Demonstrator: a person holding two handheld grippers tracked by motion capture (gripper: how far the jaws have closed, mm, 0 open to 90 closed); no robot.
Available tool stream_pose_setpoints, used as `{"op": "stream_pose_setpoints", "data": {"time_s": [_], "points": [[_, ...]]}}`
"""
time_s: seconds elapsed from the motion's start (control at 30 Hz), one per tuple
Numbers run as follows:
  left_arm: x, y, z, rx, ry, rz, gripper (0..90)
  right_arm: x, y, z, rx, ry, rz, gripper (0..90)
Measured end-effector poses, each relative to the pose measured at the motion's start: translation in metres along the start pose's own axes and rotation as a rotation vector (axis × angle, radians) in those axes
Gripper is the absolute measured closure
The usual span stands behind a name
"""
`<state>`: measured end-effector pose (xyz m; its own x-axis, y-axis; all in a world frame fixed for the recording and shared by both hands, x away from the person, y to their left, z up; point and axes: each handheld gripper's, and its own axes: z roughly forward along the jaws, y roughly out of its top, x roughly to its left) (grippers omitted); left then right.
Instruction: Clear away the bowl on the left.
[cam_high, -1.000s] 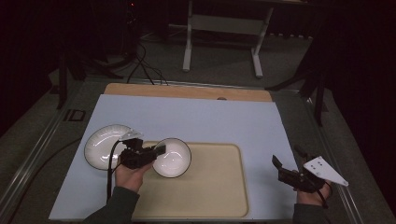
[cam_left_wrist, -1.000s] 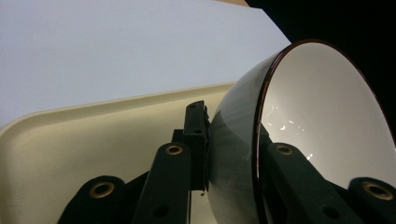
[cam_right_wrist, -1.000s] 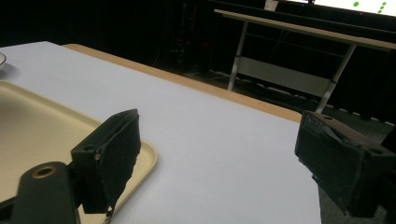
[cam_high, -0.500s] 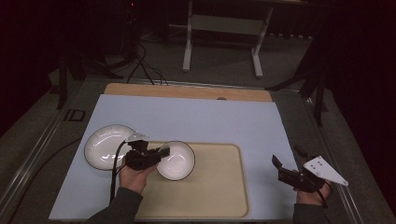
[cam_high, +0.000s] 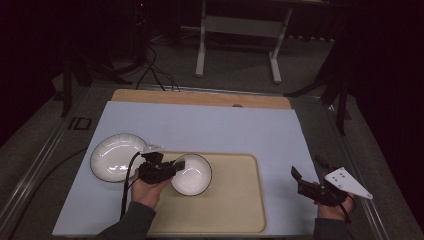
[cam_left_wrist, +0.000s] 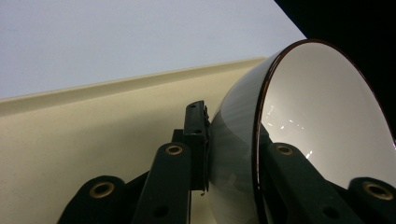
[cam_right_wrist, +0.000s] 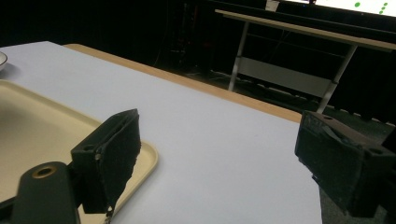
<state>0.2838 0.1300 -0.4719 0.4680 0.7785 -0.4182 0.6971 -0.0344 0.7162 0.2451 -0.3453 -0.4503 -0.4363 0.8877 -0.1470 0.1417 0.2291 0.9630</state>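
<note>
White glazed with a dark rim, the bowl (cam_high: 191, 174) sits at the left end of the beige tray (cam_high: 235, 200), in the lower middle of the high view, with the left gripper (cam_high: 172, 166) clamped on its near-left rim. In the left gripper view the jaws stand close together on the bowl's (cam_left_wrist: 299, 121) wall, one outside and one inside, and the bowl appears tipped on edge above the tray's (cam_left_wrist: 84, 140) floor; whether its base already rests on the tray I cannot tell.

Judging from this, the work in hand is moving dishes onto the tray, and it is only partly done. The bowl is over or on the tray but not yet released. The white plate (cam_high: 116, 156), also dark-rimmed, lies on the pale blue mat (cam_high: 210, 127) just left of the tray's upper left corner, outside it and untouched, so it probably comes after.

The right gripper (cam_high: 306, 179) waits at the lower right of the high view, off the tray, over the mat's right edge. In the right gripper view its jaws stand wide apart with nothing between them, one jaw near the tray's (cam_right_wrist: 140, 161) corner.

What is left, as I read it: settle the bowl flat, let go, then fetch the plate.
</note>
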Motion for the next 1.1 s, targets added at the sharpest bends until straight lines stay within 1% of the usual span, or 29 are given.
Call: {"op": "stream_pose_setpoints", "data": {"time_s": [0.17, 0.63, 0.7, 1.03, 1.1], "points": [[-0.002, -0.002, 0.006, 0.022, 0.009, 0.009, 79.1, 0.000, 0.000, 0.000, 0.000, 0.000, 0.000, 13.9], [-0.002, -0.009, 0.017, 0.065, 0.019, 0.017, 79.1, 0.000, 0.000, 0.000, -0.002, 0.001, 0.001, 13.9], [-0.003, -0.010, 0.020, 0.080, 0.029, 0.024, 79.0, 0.000, 0.000, 0.000, -0.003, 0.001, 0.003, 13.9], [-0.003, -0.015, 0.027, 0.105, 0.039, 0.029, 79.0, 0.000, 0.000, 0.000, -0.002, 0.003, 0.001, 13.9], [-0.002, -0.017, 0.030, 0.119, 0.046, 0.025, 78.9, 0.000, 0.000, 0.000, -0.004, 0.003, 0.002, 13.9]]}}
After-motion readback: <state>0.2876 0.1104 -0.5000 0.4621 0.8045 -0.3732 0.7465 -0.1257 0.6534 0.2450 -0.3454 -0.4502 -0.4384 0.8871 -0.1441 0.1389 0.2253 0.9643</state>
